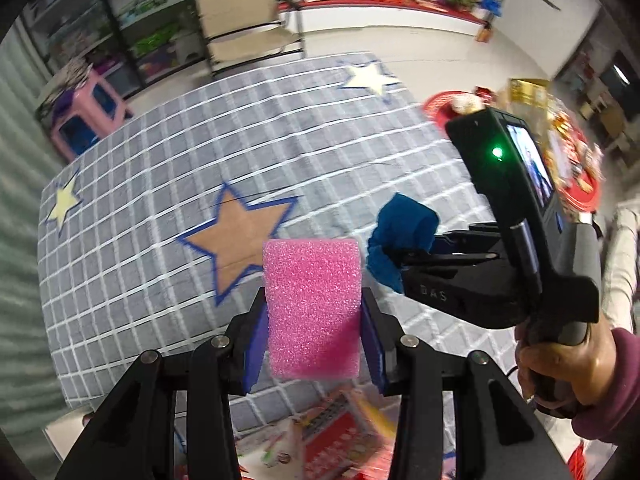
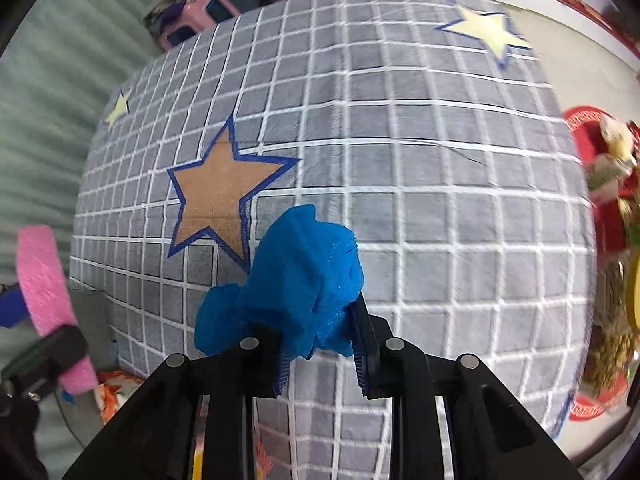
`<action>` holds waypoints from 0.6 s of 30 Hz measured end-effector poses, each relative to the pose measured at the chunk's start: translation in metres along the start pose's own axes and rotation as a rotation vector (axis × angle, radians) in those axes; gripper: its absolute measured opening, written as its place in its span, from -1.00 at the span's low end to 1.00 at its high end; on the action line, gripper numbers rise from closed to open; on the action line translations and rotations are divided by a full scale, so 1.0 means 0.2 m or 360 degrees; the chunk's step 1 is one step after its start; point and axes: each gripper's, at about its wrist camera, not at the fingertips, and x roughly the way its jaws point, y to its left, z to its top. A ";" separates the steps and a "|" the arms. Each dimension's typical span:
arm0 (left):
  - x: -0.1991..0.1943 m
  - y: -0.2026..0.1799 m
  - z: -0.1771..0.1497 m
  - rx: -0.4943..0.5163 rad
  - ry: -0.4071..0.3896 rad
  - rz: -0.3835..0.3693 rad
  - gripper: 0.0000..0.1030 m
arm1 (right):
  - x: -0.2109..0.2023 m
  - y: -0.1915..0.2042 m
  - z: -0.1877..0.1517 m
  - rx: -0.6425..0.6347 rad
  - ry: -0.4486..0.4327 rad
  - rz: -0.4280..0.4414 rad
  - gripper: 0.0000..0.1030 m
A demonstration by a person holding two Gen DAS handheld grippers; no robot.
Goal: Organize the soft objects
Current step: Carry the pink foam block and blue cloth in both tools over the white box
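Note:
A pink foam sponge [image 1: 314, 308] stands upright between the blue pads of my left gripper [image 1: 314, 320], which is shut on it above the grey checked cloth [image 1: 160, 248]. A crumpled blue cloth [image 2: 288, 284] bulges out of my right gripper [image 2: 320, 340], which is shut on it. In the left wrist view the right gripper [image 1: 394, 258] sits to the right of the sponge with the blue cloth [image 1: 404, 232] at its tip, held by a hand in a maroon sleeve. The right wrist view catches the pink sponge [image 2: 44, 280] at the far left. Both hang over the cloth near a brown star [image 2: 218, 200].
The checked cloth carries pale yellow stars [image 1: 370, 78] [image 1: 64, 202] near its far corners. A pink stool [image 1: 86, 116] and shelves stand behind the table. A red tray with clutter [image 2: 600, 184] lies at the right. Colourful packaging [image 1: 340, 436] shows below the near edge.

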 end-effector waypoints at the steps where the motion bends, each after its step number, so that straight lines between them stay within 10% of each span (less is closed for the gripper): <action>1: -0.02 -0.03 -0.01 0.0024 -0.0008 -0.0015 -0.11 | -0.03 -0.02 -0.01 0.0015 -0.0013 0.0002 -0.48; 18: -0.28 -0.49 -0.31 0.0404 0.0008 -0.0302 -0.11 | -0.42 -0.12 -0.58 0.0204 -0.0061 -0.0095 -0.48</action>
